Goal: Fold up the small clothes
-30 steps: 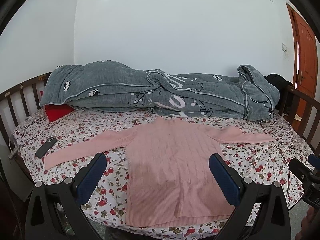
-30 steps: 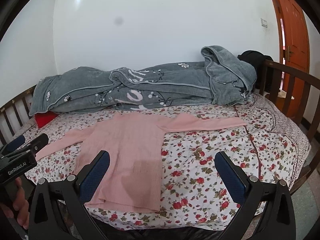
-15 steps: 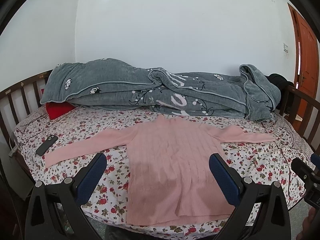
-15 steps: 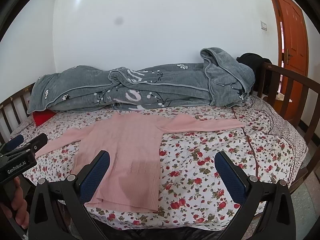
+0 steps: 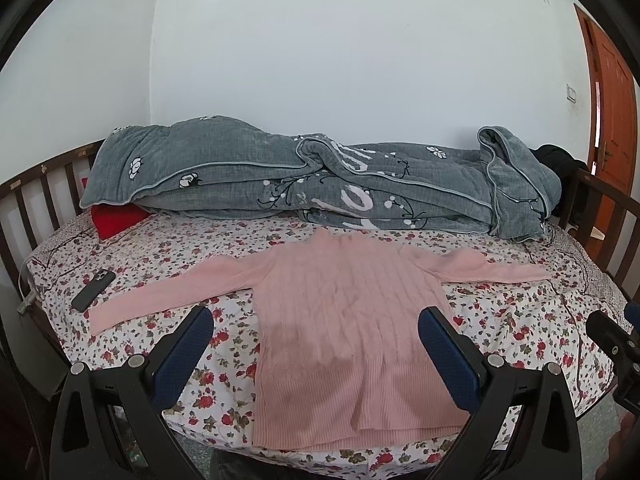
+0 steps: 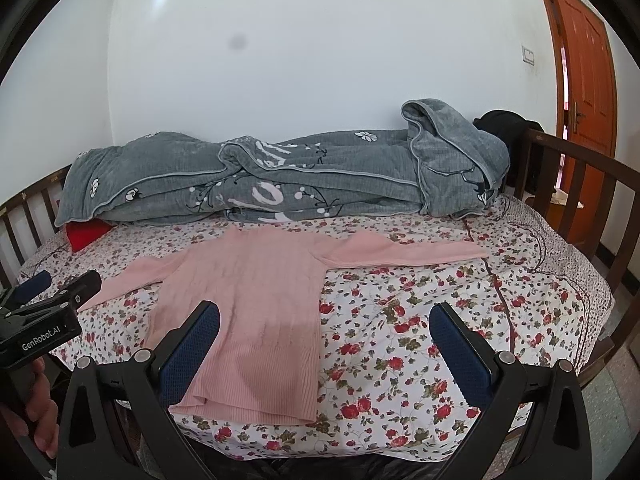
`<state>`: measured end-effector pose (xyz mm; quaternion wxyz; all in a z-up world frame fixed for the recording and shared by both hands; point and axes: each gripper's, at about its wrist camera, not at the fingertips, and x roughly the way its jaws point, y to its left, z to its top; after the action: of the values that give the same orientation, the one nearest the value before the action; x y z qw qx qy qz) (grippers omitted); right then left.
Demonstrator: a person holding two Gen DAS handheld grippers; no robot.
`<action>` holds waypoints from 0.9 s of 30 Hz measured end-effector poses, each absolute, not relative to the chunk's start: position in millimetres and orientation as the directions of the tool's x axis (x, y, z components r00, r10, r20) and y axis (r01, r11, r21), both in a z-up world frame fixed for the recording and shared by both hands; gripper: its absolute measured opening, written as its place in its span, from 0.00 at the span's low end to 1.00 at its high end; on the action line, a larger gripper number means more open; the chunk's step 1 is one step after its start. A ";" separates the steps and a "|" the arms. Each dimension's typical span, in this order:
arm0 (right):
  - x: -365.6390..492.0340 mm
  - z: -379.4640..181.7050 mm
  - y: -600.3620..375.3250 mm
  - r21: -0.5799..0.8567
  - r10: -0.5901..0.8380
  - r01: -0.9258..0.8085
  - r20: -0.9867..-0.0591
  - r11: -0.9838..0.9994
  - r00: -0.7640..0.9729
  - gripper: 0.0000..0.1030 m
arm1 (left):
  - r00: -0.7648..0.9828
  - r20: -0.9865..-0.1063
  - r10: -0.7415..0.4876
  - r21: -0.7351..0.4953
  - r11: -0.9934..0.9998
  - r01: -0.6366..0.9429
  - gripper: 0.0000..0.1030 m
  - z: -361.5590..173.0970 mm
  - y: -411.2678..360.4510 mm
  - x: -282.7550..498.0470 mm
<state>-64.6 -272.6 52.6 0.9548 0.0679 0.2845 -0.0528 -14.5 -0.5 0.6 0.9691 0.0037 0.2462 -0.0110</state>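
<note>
In the left wrist view, the left hand-held gripper is hanging spread wide and empty over the pink sweater, which is lying flat on the bed with both sleeves out. A phone is sitting near the left cuff; a swung sleeve might be knocking it off. In the right wrist view, the right hand-held gripper is also spread and empty. The grey blanket is crowding the collar, so a clumsy pinch could be grabbing the sheet too.
</note>
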 end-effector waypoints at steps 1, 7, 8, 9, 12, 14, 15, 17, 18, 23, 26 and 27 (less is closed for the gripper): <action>-64.7 52.6 -272.5 0.100 -0.062 0.139 -0.550 0.985 0.833 1.00 | 0.879 -0.477 -0.021 0.001 1.000 0.024 1.00 -0.3 -0.2 -15.1; -65.8 57.1 -270.2 0.091 -0.067 0.136 -0.539 0.987 0.840 1.00 | 0.880 -0.475 -0.024 0.004 1.000 0.030 1.00 -2.1 -0.8 -14.2; -65.7 57.5 -270.3 0.092 -0.066 0.136 -0.537 0.986 0.841 1.00 | 0.880 -0.474 -0.024 0.004 1.000 0.030 1.00 -2.1 -0.6 -14.5; -65.4 57.6 -270.1 0.095 -0.064 0.135 -0.535 0.986 0.842 1.00 | 0.881 -0.473 -0.024 0.005 1.000 0.030 1.00 -2.0 -0.7 -13.9; -65.5 56.3 -268.0 0.085 -0.080 0.147 -0.531 0.985 0.843 1.00 | 0.879 -0.476 -0.027 -0.002 1.000 0.030 1.00 -2.2 1.8 -10.7; -66.0 56.6 -266.6 0.077 -0.085 0.148 -0.529 0.986 0.844 1.00 | 0.877 -0.480 -0.033 -0.010 0.999 0.033 1.00 -4.1 3.1 -7.9; -66.5 57.0 -266.1 0.074 -0.087 0.148 -0.525 0.986 0.846 1.00 | 0.876 -0.481 -0.036 -0.012 0.999 0.035 1.00 -4.9 3.6 -6.7; -67.3 57.4 -265.0 0.071 -0.090 0.148 -0.519 0.986 0.850 1.00 | 0.874 -0.483 -0.048 -0.011 0.999 0.049 1.00 -7.7 3.0 -4.5; -67.4 57.4 -264.6 0.071 -0.092 0.149 -0.515 0.986 0.852 1.00 | 0.873 -0.484 -0.054 -0.011 0.998 0.056 1.00 -9.1 2.6 -3.3; -61.2 50.4 -262.2 0.088 -0.081 0.145 -0.507 0.986 0.858 1.00 | 0.860 -0.500 -0.103 -0.039 0.995 0.097 1.00 -25.0 9.0 11.0; -51.4 37.4 -259.8 0.089 -0.084 0.150 -0.513 0.985 0.855 1.00 | 0.842 -0.526 -0.123 -0.075 0.992 0.098 1.00 -43.5 23.5 26.4; -47.4 32.2 -258.1 0.083 -0.085 0.149 -0.520 0.985 0.850 1.00 | 0.832 -0.539 -0.129 -0.094 0.991 0.093 1.00 -53.1 32.1 34.1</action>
<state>-47.4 -258.1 32.2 0.9599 0.0603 0.2668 -0.0611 34.1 32.1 -53.1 0.9566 -0.0318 0.2838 -0.0580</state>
